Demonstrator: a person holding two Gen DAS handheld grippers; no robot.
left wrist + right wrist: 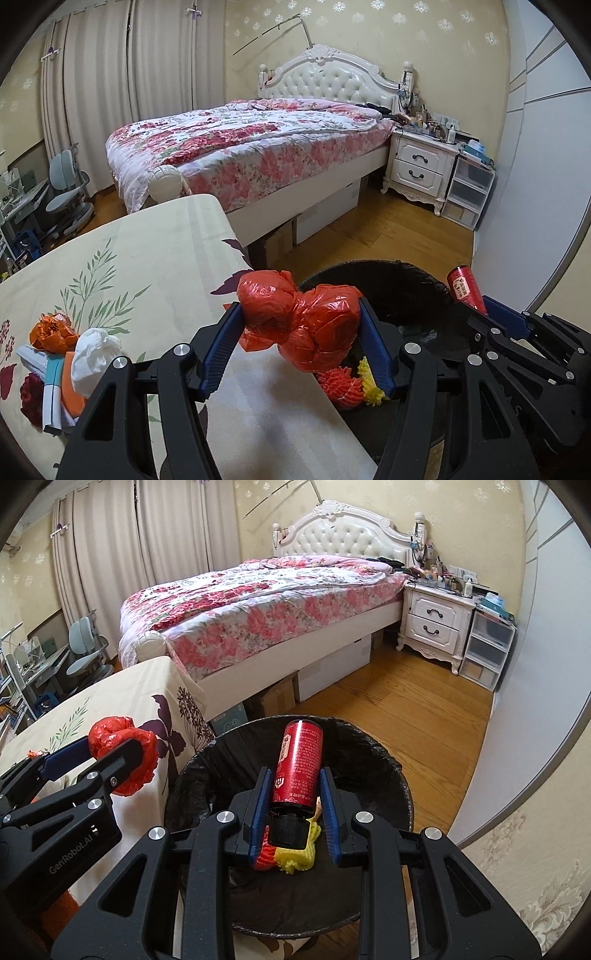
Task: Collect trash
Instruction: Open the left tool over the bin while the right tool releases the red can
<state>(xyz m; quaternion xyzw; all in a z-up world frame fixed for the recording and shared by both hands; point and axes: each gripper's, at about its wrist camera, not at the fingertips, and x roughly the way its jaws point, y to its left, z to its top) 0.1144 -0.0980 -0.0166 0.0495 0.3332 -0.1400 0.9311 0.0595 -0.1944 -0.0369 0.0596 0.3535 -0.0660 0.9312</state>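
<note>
The red bottle point(297, 764) hangs over the bin point(369, 746), pinched by the right gripper's point(295, 805) jaws near its black cap. To drop it cleanly, spread the jaws while it sits above the bin's middle. At nine o'clock, the left gripper point(301, 325) pinches a red bag point(303, 325) at the table point(147, 251) edge, short of the rim. Foam netting point(291, 860) already lies inside. More scraps point(62, 354) wait on the table.

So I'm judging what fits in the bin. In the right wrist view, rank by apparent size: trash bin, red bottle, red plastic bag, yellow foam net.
1. trash bin
2. red bottle
3. red plastic bag, close to the bottle, partly hidden
4. yellow foam net, mostly hidden
</note>
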